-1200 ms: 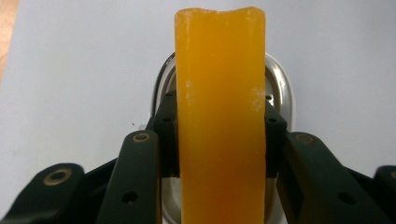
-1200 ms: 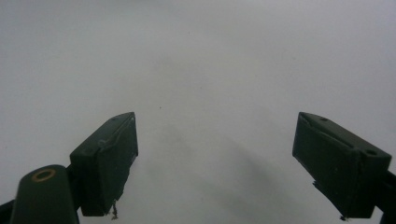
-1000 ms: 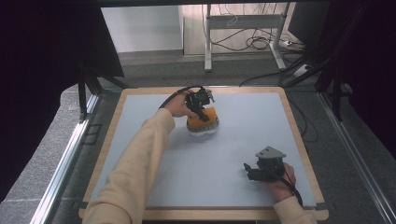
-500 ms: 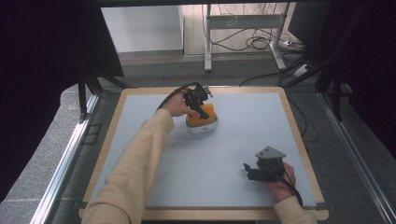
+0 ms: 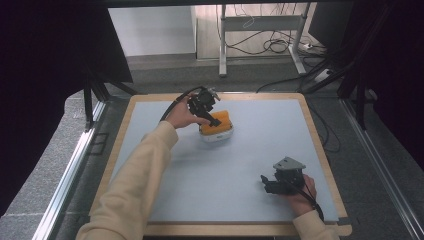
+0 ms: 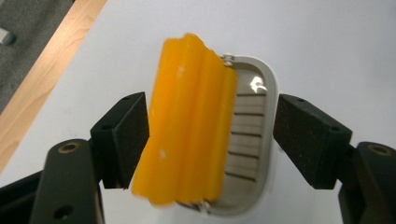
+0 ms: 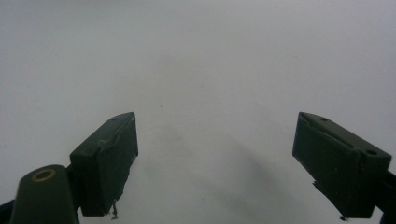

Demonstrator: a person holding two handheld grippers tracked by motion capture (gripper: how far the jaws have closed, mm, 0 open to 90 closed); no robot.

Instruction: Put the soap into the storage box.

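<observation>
On the pale table (image 5: 165, 150), orange soap (image 5: 218, 120) lengthwise across its dish (image 5: 218, 136) — left claw (image 6: 212, 135) wide.

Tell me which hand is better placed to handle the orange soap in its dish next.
Left. The left gripper has just been opening its jaws, which stand on either side of the soap and dish. The right gripper sits open, far off at the table's near edge.

Orange ridged soap bar (image 6: 187, 121), tilted in a white slatted dish (image 6: 250, 140); both toward the table's far side
</observation>
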